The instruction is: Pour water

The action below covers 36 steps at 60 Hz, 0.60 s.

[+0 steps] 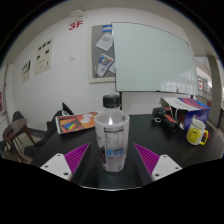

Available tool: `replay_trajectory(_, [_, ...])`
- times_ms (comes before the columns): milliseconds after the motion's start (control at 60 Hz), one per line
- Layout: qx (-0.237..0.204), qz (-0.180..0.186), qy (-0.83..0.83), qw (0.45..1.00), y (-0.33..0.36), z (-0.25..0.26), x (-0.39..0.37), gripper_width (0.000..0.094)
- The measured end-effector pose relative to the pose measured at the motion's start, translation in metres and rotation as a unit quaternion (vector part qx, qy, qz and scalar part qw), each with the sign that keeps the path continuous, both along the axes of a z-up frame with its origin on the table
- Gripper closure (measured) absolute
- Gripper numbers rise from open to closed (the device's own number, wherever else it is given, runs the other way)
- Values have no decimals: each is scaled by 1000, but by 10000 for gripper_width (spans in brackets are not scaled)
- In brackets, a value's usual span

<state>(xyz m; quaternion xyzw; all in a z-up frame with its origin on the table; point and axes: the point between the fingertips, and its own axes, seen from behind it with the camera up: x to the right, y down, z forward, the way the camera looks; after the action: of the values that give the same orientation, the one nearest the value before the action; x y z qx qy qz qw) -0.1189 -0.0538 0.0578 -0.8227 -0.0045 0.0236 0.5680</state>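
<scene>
The gripper (109, 160) has two fingers (62, 163), each shaped as a pale, whitish wedge that narrows toward its tip. Each finger carries a magenta triangular pad (148, 156) on its inner face, with a fine ribbed texture. A small dark round mark, possibly a screw, sits on each finger's pale outer part.
</scene>
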Motion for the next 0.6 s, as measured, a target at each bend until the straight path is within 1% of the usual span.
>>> replay_trajectory(67, [8,-11,0,1000,22,-2,1,86])
replay_trajectory(117, [14,-9,-7,1000,35,-4,0,98])
replay_trajectory(183, [24,-7,-28,999,46,-4,3,377])
replay_trajectory(250, [36,-6,-41,999,50,-3,6,389])
replay_trajectory(283, [39,-5,-42,998,49,-2,4,410])
replay_trajectory(350, [44,-16,-40,998,49,-1,7,464])
replay_trajectory(467, [48,8,-32,998,51,-1,0,536])
replay_trajectory(600, [48,21,-28,998,51,0,-2,549])
